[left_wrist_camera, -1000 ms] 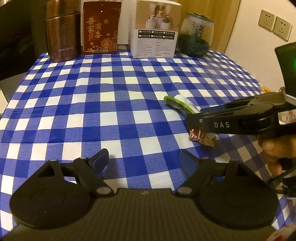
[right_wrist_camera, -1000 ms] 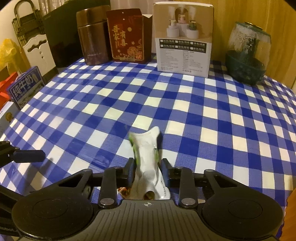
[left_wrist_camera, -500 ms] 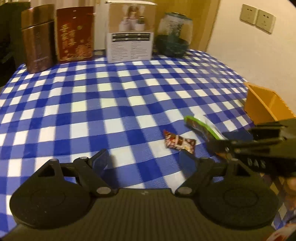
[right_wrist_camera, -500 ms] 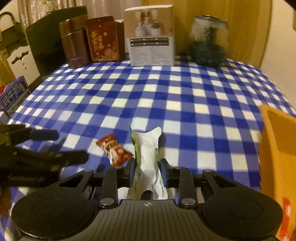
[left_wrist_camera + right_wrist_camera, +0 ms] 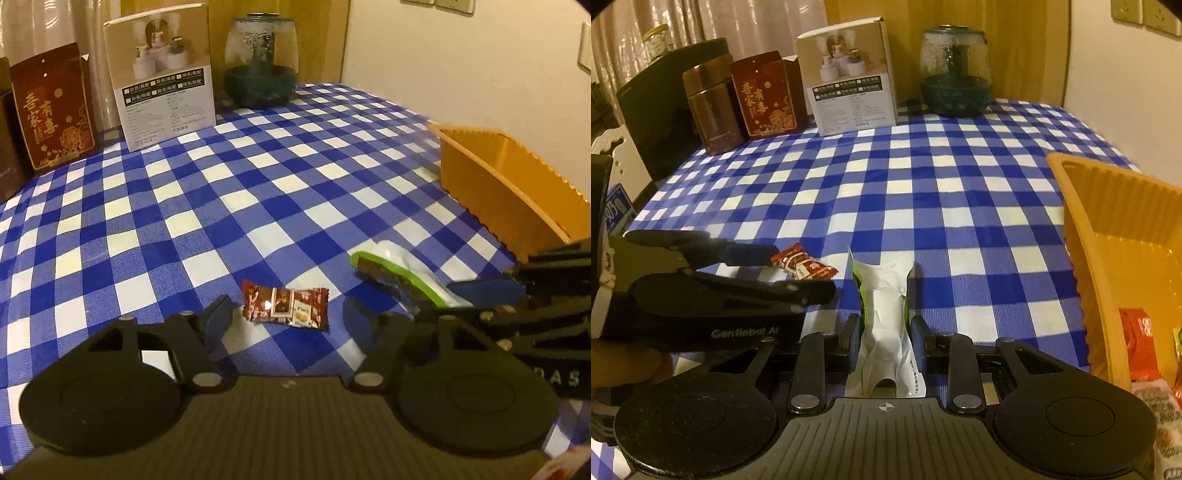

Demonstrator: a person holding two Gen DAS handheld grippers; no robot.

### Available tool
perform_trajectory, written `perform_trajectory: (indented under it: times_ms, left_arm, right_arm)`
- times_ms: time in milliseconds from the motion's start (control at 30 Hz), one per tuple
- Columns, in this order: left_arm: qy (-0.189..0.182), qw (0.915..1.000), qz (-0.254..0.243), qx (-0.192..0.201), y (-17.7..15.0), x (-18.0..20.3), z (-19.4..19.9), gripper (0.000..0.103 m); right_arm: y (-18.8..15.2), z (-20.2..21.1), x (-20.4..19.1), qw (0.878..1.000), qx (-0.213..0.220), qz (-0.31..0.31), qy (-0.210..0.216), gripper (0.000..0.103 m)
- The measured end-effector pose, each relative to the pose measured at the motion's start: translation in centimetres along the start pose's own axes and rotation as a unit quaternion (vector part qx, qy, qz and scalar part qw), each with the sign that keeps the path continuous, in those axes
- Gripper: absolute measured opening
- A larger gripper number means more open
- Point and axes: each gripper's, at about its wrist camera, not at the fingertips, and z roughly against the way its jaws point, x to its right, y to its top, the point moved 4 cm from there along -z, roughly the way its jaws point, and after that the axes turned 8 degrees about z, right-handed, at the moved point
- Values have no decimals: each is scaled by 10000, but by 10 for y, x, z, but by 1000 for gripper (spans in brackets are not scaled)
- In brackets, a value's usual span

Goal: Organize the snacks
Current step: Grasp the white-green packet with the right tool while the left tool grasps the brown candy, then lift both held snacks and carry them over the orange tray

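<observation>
Now the left claw (image 5: pixel 286 314) sits low over the checked table (image 5: pixel 229 206), its jaws half apart and just closing in, with a red candy (image 5: pixel 285 308) lying flat between them; the fingers (image 5: pixel 218 314) do not yet press on it. At three o'clock from the candy the right claw (image 5: pixel 884 328) is clamped tight on a green-and-white snack pouch (image 5: pixel 886 291), held off the cloth. An orange basket (image 5: pixel 1108 229) stands at two o'clock, near the wall, with other wrapped snacks (image 5: pixel 1141 343) inside.

two snack packets (image 5: pixel 285 308), one orange basket (image 5: pixel 495 177)
</observation>
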Motion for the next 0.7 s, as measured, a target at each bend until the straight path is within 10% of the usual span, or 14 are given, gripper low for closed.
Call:
perform_trajectory:
  times_ms: [333, 700]
  left_arm:
    - [-76, 10000, 41, 10, 2, 4, 1, 36]
    - [125, 9973, 682, -259, -16, 8, 29, 34]
  right_arm:
    - [-1, 0, 0, 10000, 36, -36, 17, 29]
    - [-11, 18, -5, 9999, 37, -116, 51, 29]
